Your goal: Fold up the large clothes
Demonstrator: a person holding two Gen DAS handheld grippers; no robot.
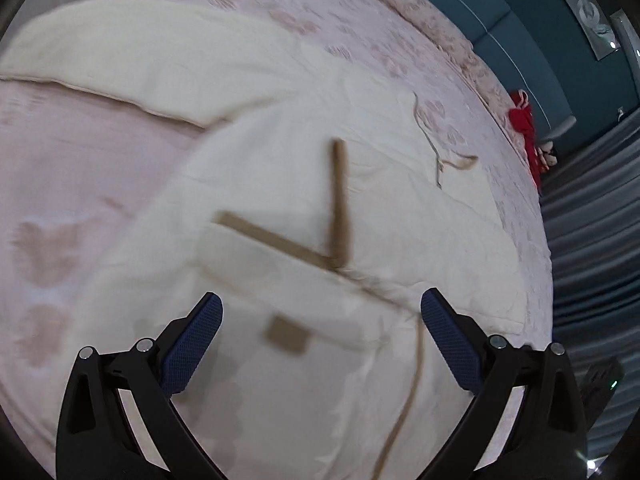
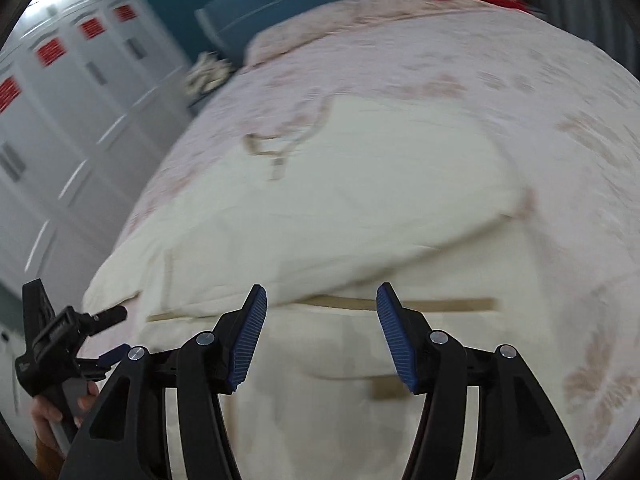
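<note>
**Folding a cream coat on the bed: both claws released**

Covering most of both views, a pink quilt [image 1: 72, 208] printed with faded hearts is spread over the bed, with a teal headboard [image 2: 288, 8] at the far end and white wardrobe doors [image 2: 72, 92] to the left. A red garment [image 1: 524, 120] is left at the far edge of the bed. The task's thing, a large cream coat [image 1: 280, 184] with tan trim, is laid across the middle of the quilt; one sleeve [image 1: 120, 64] is stretched out to the far left in the left wrist view, and a fold of cloth is seen lying over the body in the right wrist view. A thin drawstring [image 1: 440, 152] is trailed off the far side.

The left gripper [image 1: 322, 320] is held above the coat with its jaws wide apart and nothing between them. The right gripper [image 2: 322, 320] is likewise released, jaws apart over a tan trim strip [image 2: 440, 305], no cloth pinched.

For the step in hand, judged to be the next fold, both layers of an edge should be gripped together, the sleeve brought inward first, and the drawstring tucked in so that it is not dragged.
</note>
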